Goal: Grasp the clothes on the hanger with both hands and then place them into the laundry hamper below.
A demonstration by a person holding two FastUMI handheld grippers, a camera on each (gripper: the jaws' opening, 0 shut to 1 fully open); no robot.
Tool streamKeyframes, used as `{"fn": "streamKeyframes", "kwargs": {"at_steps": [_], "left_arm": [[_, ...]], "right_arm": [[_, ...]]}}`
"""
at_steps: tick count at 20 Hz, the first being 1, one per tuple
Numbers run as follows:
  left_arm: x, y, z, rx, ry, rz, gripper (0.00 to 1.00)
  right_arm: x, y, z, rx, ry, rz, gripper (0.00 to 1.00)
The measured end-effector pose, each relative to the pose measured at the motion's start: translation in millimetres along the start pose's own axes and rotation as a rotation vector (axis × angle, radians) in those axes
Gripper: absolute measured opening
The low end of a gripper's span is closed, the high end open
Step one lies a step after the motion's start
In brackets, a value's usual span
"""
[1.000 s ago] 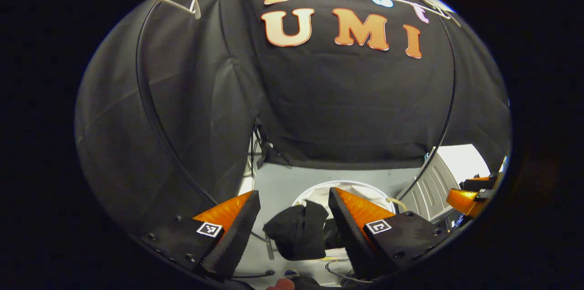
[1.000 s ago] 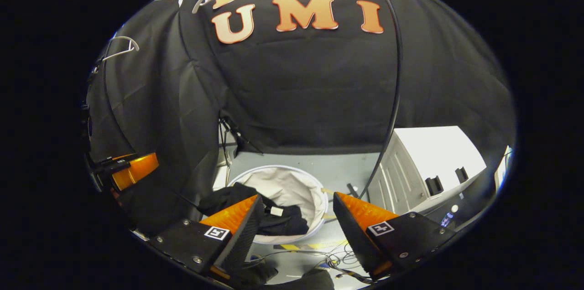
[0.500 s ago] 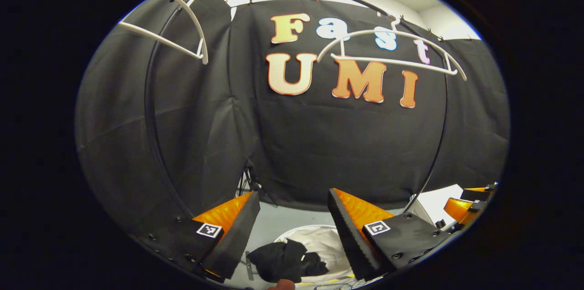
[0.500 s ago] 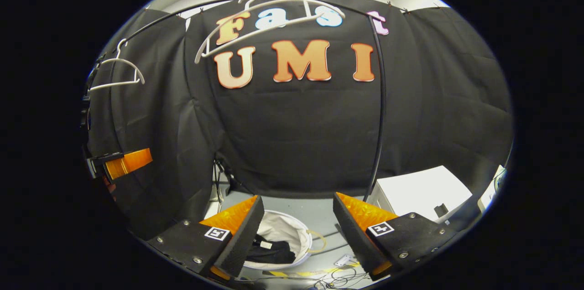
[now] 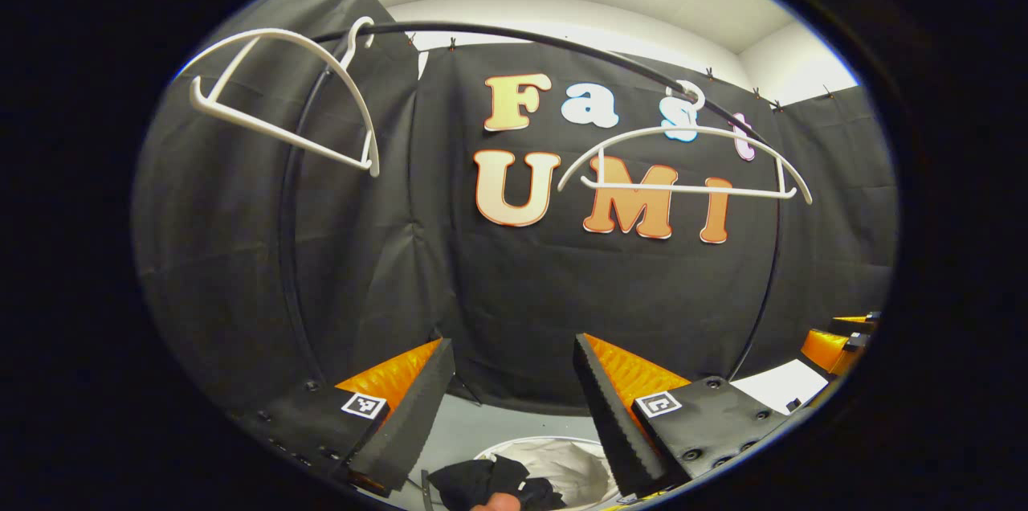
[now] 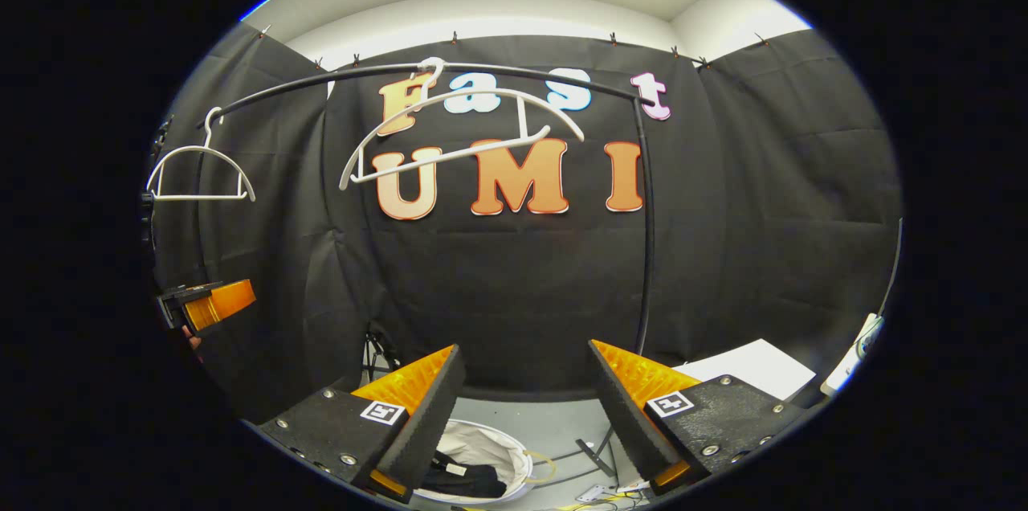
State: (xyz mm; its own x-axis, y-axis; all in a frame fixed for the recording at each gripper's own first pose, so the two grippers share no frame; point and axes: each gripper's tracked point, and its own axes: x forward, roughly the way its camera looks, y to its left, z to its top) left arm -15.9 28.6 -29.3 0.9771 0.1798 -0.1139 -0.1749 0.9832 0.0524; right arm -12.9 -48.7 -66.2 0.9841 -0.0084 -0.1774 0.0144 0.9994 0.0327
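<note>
Pointing level toward the booth wall, the left gripper and right gripper both hold their fingers spread, pinching nothing. The clothes lie in the hamper on the floor below, partly hidden behind the fingers and cut off at the view's edge. Two bare hangers hang on the rail.

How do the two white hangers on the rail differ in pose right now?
In the right gripper view, the left hanger hangs level near the rail's end, while the middle hanger tilts, its bar rising to the right. The left hanger sits farther from the camera. Both are white, bare and hooked on the same black rail.
</note>
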Motion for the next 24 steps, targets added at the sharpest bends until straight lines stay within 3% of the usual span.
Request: {"fn": "streamKeyframes", "kwargs": {"at_steps": [5,6,24], "left_arm": [[-16,3,16,0.018,-0.056,-0.003,0.94],[-17,3,20,0.026,-0.065,-0.001,0.94],[-25,1,17,0.015,-0.075,-0.018,1.00]], "right_arm": [[-4,-4,14,-0.011,-0.048,-0.013,1.00],[-4,-4,15,-0.007,-0.048,-0.015,0.94],[2,0,12,0.012,-0.046,-0.022,0.94]]}}
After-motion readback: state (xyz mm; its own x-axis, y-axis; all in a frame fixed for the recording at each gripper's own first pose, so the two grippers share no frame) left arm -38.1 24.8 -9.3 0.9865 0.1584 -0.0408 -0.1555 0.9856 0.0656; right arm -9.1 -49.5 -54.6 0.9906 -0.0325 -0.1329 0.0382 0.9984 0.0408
